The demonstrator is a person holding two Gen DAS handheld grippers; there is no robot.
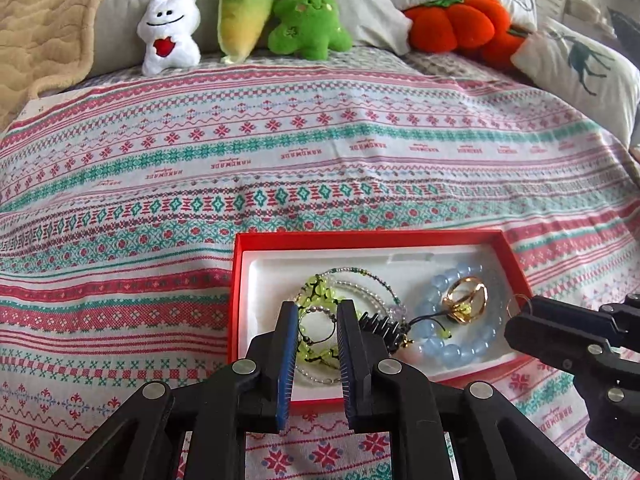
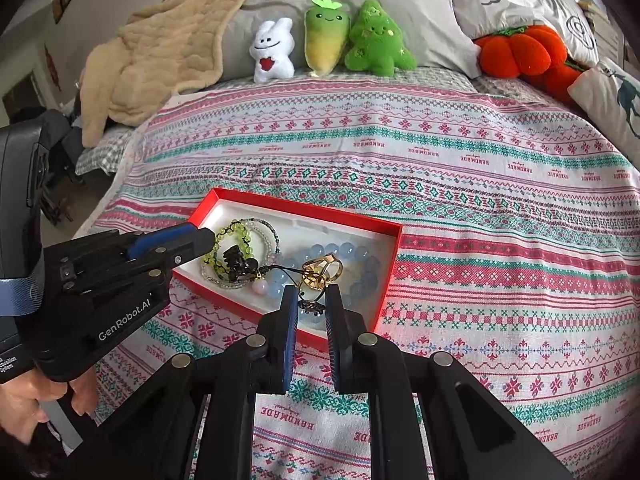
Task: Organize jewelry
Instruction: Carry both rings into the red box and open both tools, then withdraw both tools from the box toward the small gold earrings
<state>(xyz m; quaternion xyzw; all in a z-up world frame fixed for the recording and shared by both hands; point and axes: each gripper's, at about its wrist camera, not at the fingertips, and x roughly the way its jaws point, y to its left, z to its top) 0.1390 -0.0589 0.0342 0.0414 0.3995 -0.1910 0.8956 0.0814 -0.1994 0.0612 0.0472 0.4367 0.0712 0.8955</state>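
STEP: sorting, jewelry tangled in red box point(image 2: 390, 240) on bed | LEFT: left gripper point(image 1: 318, 312) jaws parted, empty, above green bracelet point(image 1: 316, 290) | RIGHT: right gripper point(image 2: 312, 294) jaws parted around small dark charm point(image 2: 311, 307), not clamped | NEXT: I judge careful closing needed, gold rings point(image 2: 322, 270) adjacent.

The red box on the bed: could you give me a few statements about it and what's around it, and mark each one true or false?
1. The red box lies open with jewelry inside. True.
2. The blue bead bracelet lies on the bedspread outside the box. False: it lies inside the box.
3. A gold ring rests on the blue bracelet's loop. True.
4. The left gripper is clamped shut. False: its jaws stand apart over the green bead bracelet.
5. Four plush toys line the head of the bed, among them a white bunny. True.
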